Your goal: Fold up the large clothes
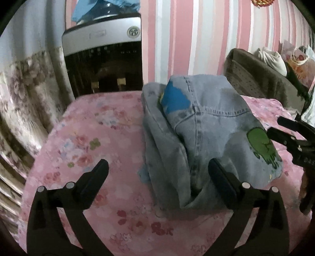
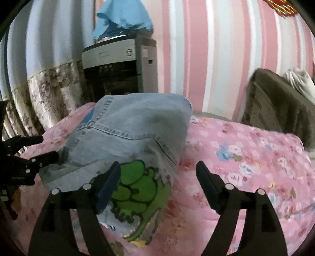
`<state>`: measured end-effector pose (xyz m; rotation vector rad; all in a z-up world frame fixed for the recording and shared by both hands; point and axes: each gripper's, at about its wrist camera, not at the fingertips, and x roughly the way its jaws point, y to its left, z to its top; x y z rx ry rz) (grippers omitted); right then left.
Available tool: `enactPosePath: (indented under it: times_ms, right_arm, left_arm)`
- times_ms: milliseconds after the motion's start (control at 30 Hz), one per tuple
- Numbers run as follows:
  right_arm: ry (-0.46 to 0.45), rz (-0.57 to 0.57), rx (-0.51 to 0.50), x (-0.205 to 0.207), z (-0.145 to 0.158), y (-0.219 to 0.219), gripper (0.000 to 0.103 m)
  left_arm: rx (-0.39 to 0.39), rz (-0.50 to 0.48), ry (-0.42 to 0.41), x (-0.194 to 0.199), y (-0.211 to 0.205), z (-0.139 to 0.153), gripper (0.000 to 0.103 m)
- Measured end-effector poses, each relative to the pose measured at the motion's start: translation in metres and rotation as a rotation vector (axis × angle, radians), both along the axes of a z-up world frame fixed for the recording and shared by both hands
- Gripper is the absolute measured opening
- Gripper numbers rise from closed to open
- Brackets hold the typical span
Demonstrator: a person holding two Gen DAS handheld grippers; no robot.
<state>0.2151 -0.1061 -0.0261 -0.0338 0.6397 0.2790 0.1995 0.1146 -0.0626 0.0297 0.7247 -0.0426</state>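
A folded light-blue denim garment (image 1: 206, 122) lies in a thick bundle on the pink floral bedspread (image 1: 94, 137). It has a blue patch (image 1: 175, 100) and a green cartoon patch (image 1: 259, 143). My left gripper (image 1: 157, 171) is open wide at the garment's near left end, its right finger against the denim fold. My right gripper (image 2: 159, 171) is open at the other end of the denim garment (image 2: 133, 134). Its left finger lies over the green cartoon patch (image 2: 137, 189), and its right finger is over the bedspread (image 2: 246, 157). Each view shows the other gripper at its edge, the right gripper (image 1: 275, 128) and the left gripper (image 2: 45, 147).
A silver and black appliance (image 1: 102, 49) with a blue cloth (image 2: 122, 17) on top stands behind the bed against a pink striped wall. A floral curtain (image 1: 23, 94) hangs at the left. At the right is a brown padded piece (image 2: 275, 106) with white bags on it.
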Motion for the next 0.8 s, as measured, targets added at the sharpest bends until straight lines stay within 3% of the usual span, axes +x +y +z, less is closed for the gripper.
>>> enactPosePath:
  times_ms: [67, 133, 333, 533, 633, 800]
  right_arm:
    - [-0.001, -0.020, 0.003, -0.002, -0.004, -0.004, 0.079]
    - [-0.017, -0.041, -0.002, -0.005, -0.008, -0.008, 0.091]
    - [-0.085, -0.123, -0.054, -0.012, -0.002, -0.013, 0.092]
    - [-0.067, -0.182, -0.020, -0.012, -0.007, -0.019, 0.092]
    - [-0.001, -0.151, 0.040, -0.007, -0.014, -0.019, 0.092]
    - [0.018, -0.136, 0.065, -0.007, -0.017, -0.014, 0.092]
  left_arm:
    - [0.021, 0.011, -0.010, 0.002, -0.004, 0.002, 0.100]
    - [0.041, 0.022, -0.023, 0.003, -0.006, 0.004, 0.100]
    - [0.086, 0.075, -0.135, -0.004, -0.010, 0.013, 0.100]
    - [-0.028, 0.048, -0.051, 0.011, -0.002, 0.007, 0.100]
    - [0.000, 0.044, -0.013, 0.018, -0.004, -0.005, 0.100]
    - [0.018, 0.020, 0.002, 0.022, -0.007, -0.025, 0.100]
